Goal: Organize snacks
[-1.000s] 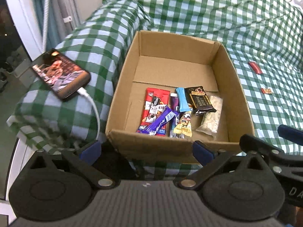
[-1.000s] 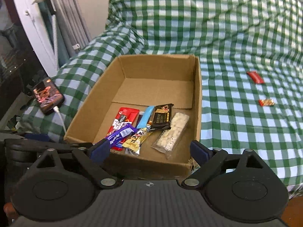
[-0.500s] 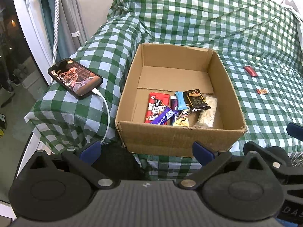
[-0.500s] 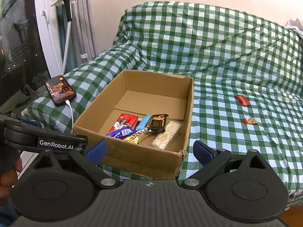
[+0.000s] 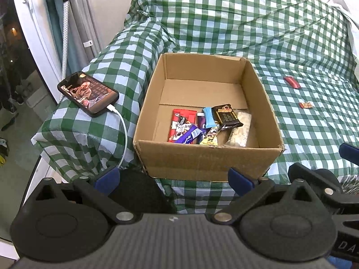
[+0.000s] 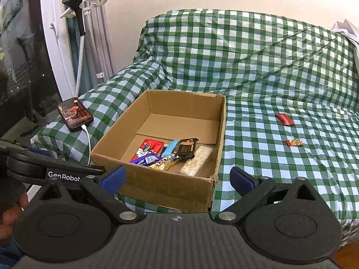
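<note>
Both tools, left tool and right tool, hang wide open and empty before the cardboard box; you should approach the red wrapper on the bed flat and low.

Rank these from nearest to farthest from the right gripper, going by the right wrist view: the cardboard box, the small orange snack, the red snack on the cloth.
From the right gripper:
1. Cardboard box, just ahead, slightly left.
2. Small orange snack, ahead on the right.
3. Red snack, farther back on the right.
</note>
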The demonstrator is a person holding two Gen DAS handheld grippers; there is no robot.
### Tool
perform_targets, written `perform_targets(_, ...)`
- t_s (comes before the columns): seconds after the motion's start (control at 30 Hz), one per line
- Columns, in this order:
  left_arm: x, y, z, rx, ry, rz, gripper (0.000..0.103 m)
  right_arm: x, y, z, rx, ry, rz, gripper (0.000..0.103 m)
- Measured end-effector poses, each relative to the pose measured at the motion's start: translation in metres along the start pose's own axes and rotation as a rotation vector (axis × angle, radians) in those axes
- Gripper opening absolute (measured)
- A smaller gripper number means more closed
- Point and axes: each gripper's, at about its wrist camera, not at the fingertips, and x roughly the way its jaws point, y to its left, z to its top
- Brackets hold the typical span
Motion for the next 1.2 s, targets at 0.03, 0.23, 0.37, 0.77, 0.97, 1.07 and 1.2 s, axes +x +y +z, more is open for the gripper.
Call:
perform_targets(0.03, -0.0003, -0.0006, -0.0001, 0.002, 0.0, 0.0, 0.103, -0.0006, -0.0008, -0.0002, 0.002, -0.002, 0.0, 0.099)
perform_targets(0.23, -0.0024, -0.0021, -0.0001, 0.011, -0.004, 0.002, 0.103, -0.0024, -0.0042, -0.0012, 0.013, -0.001, 0.002, 0.099)
perform_targets(0.37, -0.0032, -0.0022, -0.0006, 0.014, -0.002, 0.002, 0.103, -0.0043, -0.0046, -0.0014, 0.017, -0.006, 0.003, 0.099)
perform_targets(0.77, -0.0061, -0.0043, -0.0017, 0.023, -0.006, 0.001, 0.103, -0.0043, -0.0069, -0.0023, 0.037, 0.002, -0.001, 0.1)
perform_targets(0.97, -0.0064, -0.0048, -0.002, 0.023, -0.004, 0.001, 0.103, -0.0035, -0.0072, -0.0023, 0.039, 0.005, -0.001, 0.1)
perform_targets(1.07, -0.0058, -0.0047, -0.0019, 0.025, -0.003, 0.002, 0.103, -0.0031, -0.007, -0.0015, 0.04, 0.007, 0.0, 0.1)
perform_targets(1.2, -0.0046, -0.0041, -0.0019, 0.026, -0.001, 0.002, 0.103, -0.0024, -0.0076, -0.0016, 0.041, 0.009, 0.001, 0.1)
